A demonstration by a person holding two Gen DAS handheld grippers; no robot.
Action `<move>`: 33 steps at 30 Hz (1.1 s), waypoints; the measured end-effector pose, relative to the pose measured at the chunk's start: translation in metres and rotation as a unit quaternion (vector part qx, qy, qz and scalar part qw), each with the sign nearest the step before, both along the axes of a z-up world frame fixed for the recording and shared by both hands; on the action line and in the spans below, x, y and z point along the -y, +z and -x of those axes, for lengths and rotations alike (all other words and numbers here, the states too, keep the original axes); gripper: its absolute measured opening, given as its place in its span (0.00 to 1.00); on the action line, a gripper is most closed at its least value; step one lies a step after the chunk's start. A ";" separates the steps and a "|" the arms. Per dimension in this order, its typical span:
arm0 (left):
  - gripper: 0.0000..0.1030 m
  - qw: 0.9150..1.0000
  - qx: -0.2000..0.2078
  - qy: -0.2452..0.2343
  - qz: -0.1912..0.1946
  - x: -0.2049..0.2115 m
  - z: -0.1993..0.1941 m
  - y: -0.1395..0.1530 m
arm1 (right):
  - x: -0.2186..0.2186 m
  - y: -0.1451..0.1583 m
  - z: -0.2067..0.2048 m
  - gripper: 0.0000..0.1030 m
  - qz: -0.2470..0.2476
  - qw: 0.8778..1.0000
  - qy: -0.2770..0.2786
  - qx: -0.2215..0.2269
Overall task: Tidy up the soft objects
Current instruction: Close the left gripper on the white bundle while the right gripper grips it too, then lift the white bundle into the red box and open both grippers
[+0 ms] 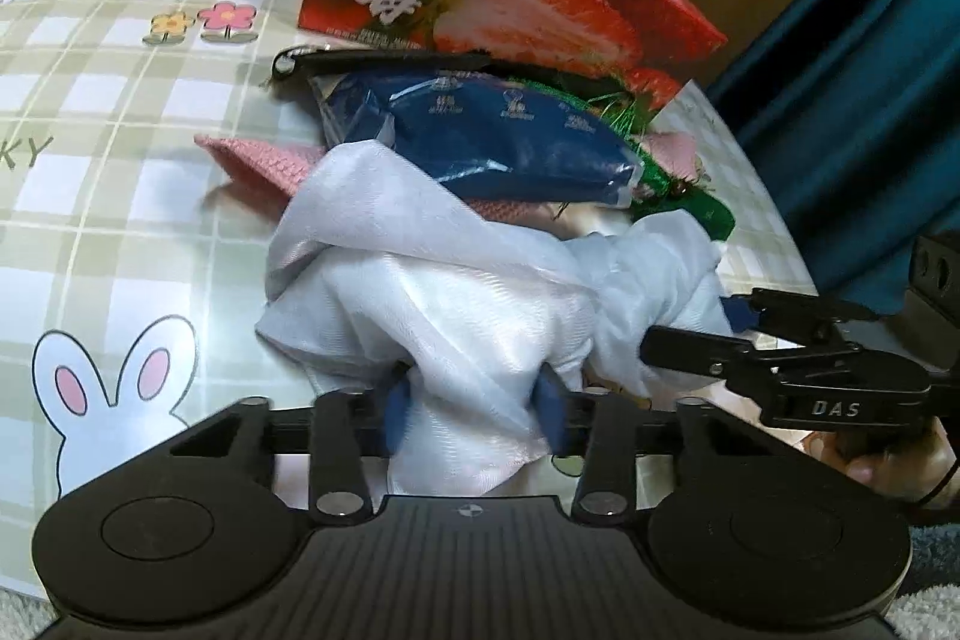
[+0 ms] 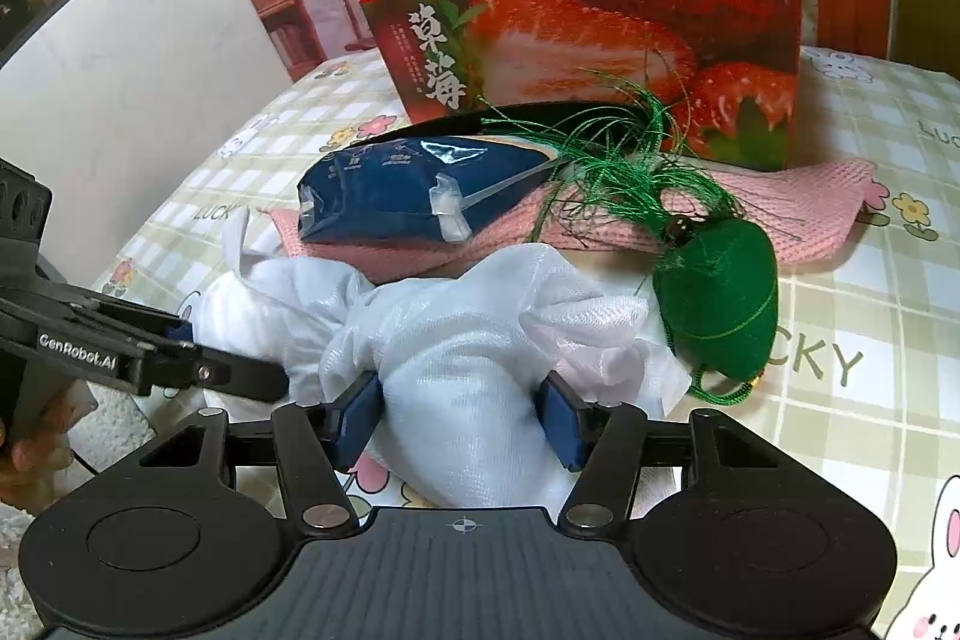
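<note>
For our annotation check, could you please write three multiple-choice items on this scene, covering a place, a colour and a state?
1. The dark blue plastic packet lies on:
A. the pink waffle-weave cloth
B. a chair
C. the floor

2. The tasselled stuffed pouch is:
A. yellow
B. green
C. purple

3. The left gripper and right gripper are:
A. both wide open, apart from the sheer white fabric
B. both closed on that fabric
C. out of view

Answers: 1 A, pink shows beneath the packet; 2 B, body and threads are green; 3 B, each pair of jaws pinches white folds.
</note>
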State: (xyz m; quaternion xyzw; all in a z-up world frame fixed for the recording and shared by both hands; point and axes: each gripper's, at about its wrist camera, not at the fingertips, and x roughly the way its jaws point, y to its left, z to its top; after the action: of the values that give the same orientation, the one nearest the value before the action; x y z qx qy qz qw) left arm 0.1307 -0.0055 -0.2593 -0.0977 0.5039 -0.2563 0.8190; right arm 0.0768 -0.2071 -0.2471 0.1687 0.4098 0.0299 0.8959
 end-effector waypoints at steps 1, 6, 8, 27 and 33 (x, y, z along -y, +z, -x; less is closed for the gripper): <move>0.32 1.000 0.005 -0.003 -0.001 0.001 0.000 0.002 | 0.000 0.000 -0.001 0.48 -0.001 1.000 0.000 0.000; 0.25 1.000 0.019 -0.011 0.000 0.003 0.002 0.008 | -0.002 0.001 -0.002 0.33 -0.003 1.000 0.008 0.005; 0.25 1.000 0.023 -0.012 0.003 0.002 0.003 0.010 | -0.002 0.002 -0.001 0.28 -0.004 1.000 0.012 0.007; 0.24 0.988 0.142 -0.036 0.048 -0.005 0.023 0.074 | 0.004 0.053 0.012 0.24 -0.014 0.994 0.030 0.102; 0.24 0.983 0.171 -0.036 0.048 -0.005 0.021 0.092 | 0.004 0.074 0.012 0.24 -0.004 0.990 0.033 0.135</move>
State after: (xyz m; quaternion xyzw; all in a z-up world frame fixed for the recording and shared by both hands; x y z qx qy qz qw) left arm 0.1095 -0.0009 -0.1672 -0.0738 0.3468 -0.3224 0.8777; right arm 0.0645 -0.2112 -0.1730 0.1526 0.2901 0.0835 0.9411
